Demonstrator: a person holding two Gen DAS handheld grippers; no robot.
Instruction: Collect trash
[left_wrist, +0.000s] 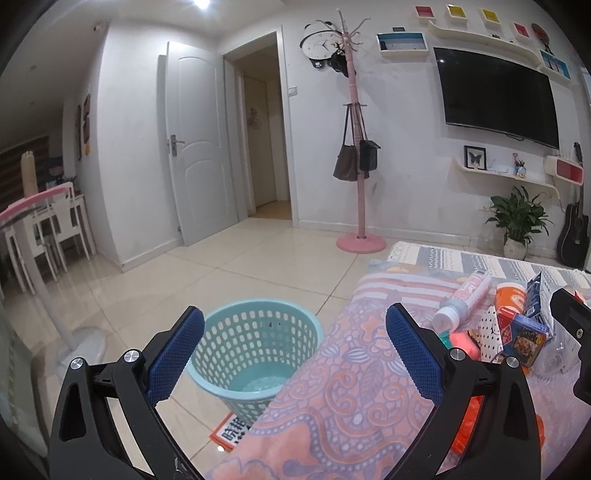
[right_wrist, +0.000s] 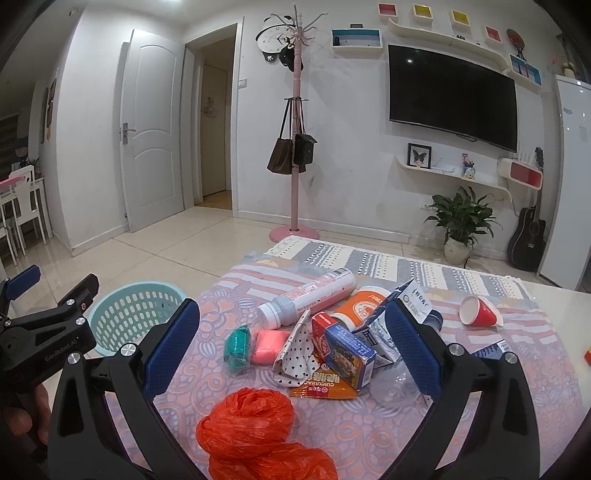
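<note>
Table (right_wrist: 369, 435) with the pink-purple patterned cloth fills my foreground. Teal perforated basket (left_wrist: 255, 354) sits on the floor just off the table's left edge; nothing solid visible inside it from my left wrist view.

My left gripper (left_wrist: 295, 354) is spread wide, holding nothing, hovering over the table's left edge with the basket between its fingers in view. My right gripper (right_wrist: 291, 354) is also wide apart and empty, above the trash pile.

Trash is all on the table, clustered mid-cloth:
- orange plastic bag (right_wrist: 255, 432), crumpled, nearest me, apart from the rest
- white-and-pink spray can (right_wrist: 310, 295) lying on its side at the back of the pile, cap toward the basket side
- orange cup (right_wrist: 360, 304) on its side just beside the can
- blue-white carton (right_wrist: 402, 314), partly hidden by my right finger
- blue-red small box (right_wrist: 343, 349) leaning over an orange snack wrapper (right_wrist: 321, 387)
- polka-dot paper piece (right_wrist: 297, 347), touching the box
- red paper cup (right_wrist: 478, 312) tipped over, well apart to the right
- clear plastic cup (right_wrist: 397, 387), hard to make out, by my right finger
- pink block (right_wrist: 267, 345) and green wrapped lump (right_wrist: 236, 347), side by side on the pile's left
</note>
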